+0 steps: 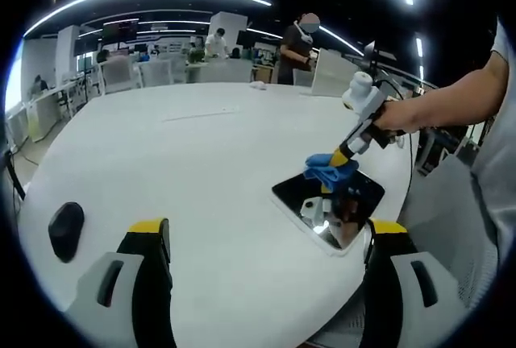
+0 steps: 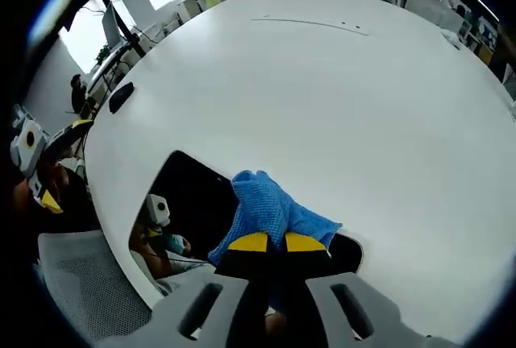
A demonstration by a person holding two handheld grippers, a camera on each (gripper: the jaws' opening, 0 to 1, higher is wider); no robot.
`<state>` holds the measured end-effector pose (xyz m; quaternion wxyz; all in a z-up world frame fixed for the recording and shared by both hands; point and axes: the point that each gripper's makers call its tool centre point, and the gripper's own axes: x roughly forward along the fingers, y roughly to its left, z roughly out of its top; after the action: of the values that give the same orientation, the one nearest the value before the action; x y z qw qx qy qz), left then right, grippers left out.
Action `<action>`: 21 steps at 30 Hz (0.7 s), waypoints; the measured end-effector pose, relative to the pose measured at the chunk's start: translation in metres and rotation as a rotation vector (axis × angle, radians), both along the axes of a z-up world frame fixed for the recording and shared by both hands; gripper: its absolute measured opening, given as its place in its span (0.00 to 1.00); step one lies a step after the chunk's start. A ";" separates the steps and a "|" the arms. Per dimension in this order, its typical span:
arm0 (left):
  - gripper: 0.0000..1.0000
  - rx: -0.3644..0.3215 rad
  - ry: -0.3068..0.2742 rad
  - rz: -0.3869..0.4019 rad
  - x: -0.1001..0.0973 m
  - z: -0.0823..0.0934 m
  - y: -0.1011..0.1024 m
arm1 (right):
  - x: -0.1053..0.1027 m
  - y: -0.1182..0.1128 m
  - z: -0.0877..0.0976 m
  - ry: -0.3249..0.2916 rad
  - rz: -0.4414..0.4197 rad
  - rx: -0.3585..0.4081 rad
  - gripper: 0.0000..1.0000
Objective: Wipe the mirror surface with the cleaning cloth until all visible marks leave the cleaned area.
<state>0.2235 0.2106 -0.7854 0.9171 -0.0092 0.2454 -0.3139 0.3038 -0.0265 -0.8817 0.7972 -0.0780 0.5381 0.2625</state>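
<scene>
A big round white counter (image 1: 201, 147) stands in a bright office room. A flat dark square mirror (image 1: 329, 199) lies near the counter's edge. The right gripper (image 2: 268, 243) has its yellow-tipped fingers (image 2: 250, 242) together, clamped on a fluffy blue cleaning cloth (image 2: 270, 209), which rests on the mirror. The left gripper (image 1: 266, 231) hangs beside the mirror, fingers wide apart, holding nothing. A hard push could slide the mirror off the edge.

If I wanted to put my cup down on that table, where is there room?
Most of the white table is bare: the wide middle beyond the mirror and blue cloth. It is crowded only at the mirror's near edge; a black mouse sits at the other edge.
</scene>
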 end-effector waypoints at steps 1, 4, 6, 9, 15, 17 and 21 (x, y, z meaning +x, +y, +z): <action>0.99 0.000 -0.001 0.000 0.000 0.000 0.000 | -0.001 -0.001 0.000 0.004 -0.010 0.004 0.00; 0.99 0.000 -0.003 -0.007 0.003 -0.001 -0.001 | -0.007 -0.001 0.000 0.000 -0.018 0.001 0.00; 0.99 0.000 -0.003 -0.009 0.002 0.001 -0.004 | -0.010 -0.002 -0.001 -0.004 -0.024 0.005 0.00; 0.99 0.003 0.001 -0.014 0.001 0.001 -0.004 | -0.018 -0.003 0.000 0.003 -0.043 0.022 0.00; 0.99 0.009 0.001 -0.013 0.002 0.002 -0.003 | -0.030 -0.003 0.001 -0.006 -0.042 0.022 0.00; 0.99 0.008 0.001 -0.014 0.002 0.000 -0.002 | -0.031 -0.004 -0.001 -0.005 -0.041 0.024 0.00; 0.99 0.004 0.001 -0.010 0.004 -0.002 0.000 | -0.042 -0.004 0.000 -0.015 -0.033 0.012 0.00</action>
<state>0.2270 0.2107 -0.7878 0.9155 -0.0061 0.2465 -0.3180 0.2622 -0.0309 -0.8812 0.8059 -0.0663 0.5319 0.2517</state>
